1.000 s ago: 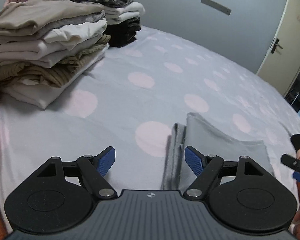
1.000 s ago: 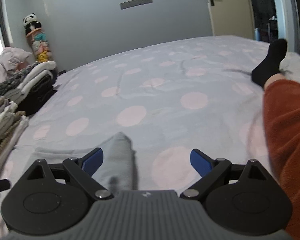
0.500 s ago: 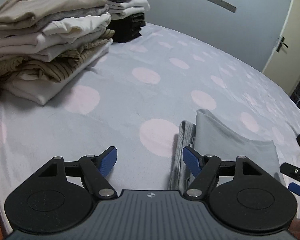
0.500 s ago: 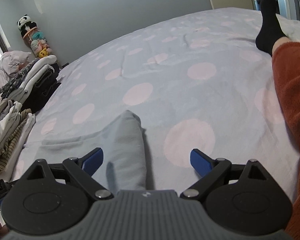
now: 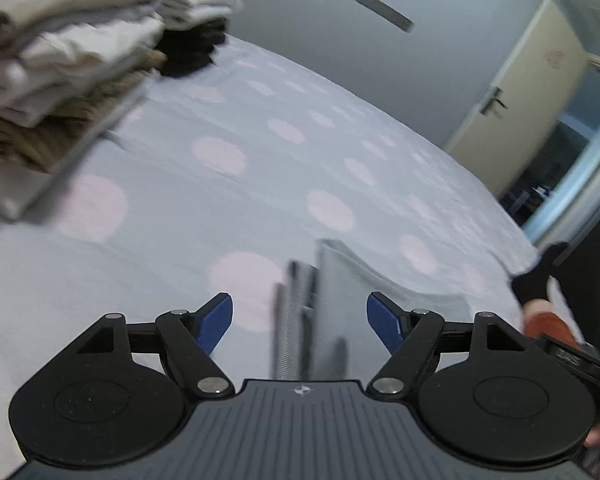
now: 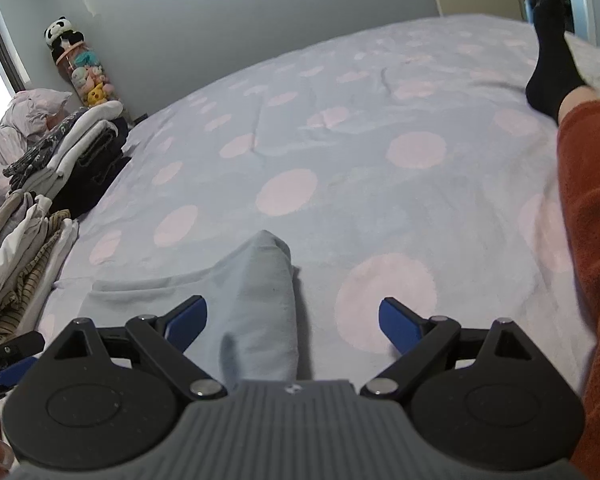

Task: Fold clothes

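Left claw (image 5: 299, 322): jaws apart, over the folded grey garment (image 5: 340, 292).
Right claw (image 6: 293, 322): jaws apart, garment's end between.
Right view only: panda toy (image 6: 62, 36), socked foot (image 6: 552, 60).

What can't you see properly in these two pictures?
- Grey folded garment: its near end is hidden behind the right claw in the right wrist view.
- Clothes piles: smeared by motion blur and cut off by the left edge in the left wrist view.
- Person: only a sock and an orange sleeve show, cut off by the right edge.
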`<state>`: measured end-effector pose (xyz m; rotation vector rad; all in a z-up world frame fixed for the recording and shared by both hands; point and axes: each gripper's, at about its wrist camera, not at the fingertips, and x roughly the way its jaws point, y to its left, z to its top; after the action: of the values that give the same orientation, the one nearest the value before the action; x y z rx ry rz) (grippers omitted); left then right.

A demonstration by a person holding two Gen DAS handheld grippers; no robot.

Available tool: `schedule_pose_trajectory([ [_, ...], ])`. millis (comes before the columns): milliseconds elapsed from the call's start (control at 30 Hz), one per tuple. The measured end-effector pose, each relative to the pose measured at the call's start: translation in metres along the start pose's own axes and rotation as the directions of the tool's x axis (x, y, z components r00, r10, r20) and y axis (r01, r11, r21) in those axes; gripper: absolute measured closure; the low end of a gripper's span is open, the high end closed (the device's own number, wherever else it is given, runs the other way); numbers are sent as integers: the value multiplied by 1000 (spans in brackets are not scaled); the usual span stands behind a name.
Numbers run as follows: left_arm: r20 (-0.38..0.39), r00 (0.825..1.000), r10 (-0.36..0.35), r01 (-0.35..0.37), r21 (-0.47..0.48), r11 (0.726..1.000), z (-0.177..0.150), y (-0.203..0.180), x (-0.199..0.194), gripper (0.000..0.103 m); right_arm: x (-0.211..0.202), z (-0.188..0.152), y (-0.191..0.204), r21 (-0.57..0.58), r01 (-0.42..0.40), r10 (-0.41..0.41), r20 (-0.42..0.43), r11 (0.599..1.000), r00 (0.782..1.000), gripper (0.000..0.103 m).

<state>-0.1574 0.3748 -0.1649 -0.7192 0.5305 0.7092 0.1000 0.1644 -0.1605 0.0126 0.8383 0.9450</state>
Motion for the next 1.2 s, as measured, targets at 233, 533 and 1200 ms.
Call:
schedule_pose_trajectory([
  [233, -92, 991, -94, 93, -16, 996, 6, 2, 21, 16, 14, -1, -8, 36, -36, 39, -75, 999, 996, 24],
  [533, -156, 980, -124, 124, -11, 992, 7, 3, 47, 14, 30, -7, -5, 18, -64, 66, -117, 998, 991, 30],
  [1200, -119, 980, -157, 161, 22, 987, 5, -9, 40, 67, 24, 2, 20, -38, -148, 142, -128, 988, 982, 82],
])
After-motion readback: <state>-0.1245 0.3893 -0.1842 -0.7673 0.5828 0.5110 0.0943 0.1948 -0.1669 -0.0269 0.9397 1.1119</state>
